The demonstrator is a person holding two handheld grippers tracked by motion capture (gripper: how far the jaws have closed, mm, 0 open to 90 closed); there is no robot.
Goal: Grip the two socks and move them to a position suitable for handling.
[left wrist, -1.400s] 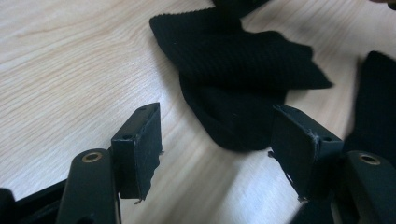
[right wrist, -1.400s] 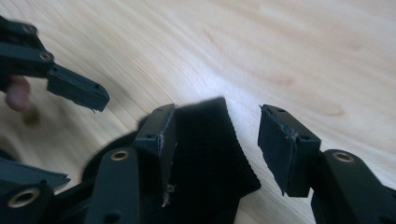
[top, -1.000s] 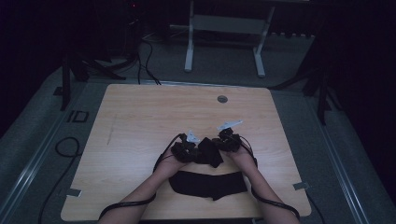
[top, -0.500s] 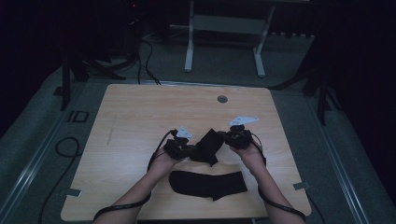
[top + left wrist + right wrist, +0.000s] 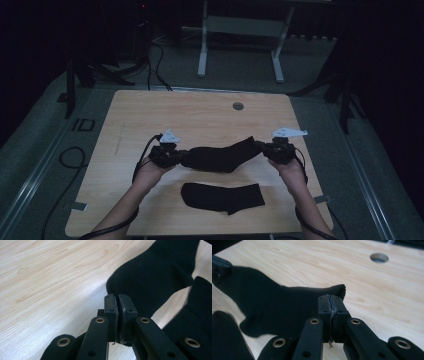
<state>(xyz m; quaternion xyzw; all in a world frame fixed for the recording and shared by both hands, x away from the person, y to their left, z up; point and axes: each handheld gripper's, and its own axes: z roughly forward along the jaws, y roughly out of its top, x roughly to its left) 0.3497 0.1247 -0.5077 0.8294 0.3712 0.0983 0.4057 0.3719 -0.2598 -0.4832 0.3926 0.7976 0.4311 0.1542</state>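
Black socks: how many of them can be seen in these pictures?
2. One black sock is held stretched above the table between the left gripper and the right gripper. The second sock lies flat on the table, nearer the person.

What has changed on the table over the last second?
The left gripper and right gripper, close together before, have moved apart and up the table, stretching the held sock out between them. Both are shut on its ends. The second sock stayed flat on the table.

lower sock (image 5: 200,315) cut off by frame edge, left gripper view.
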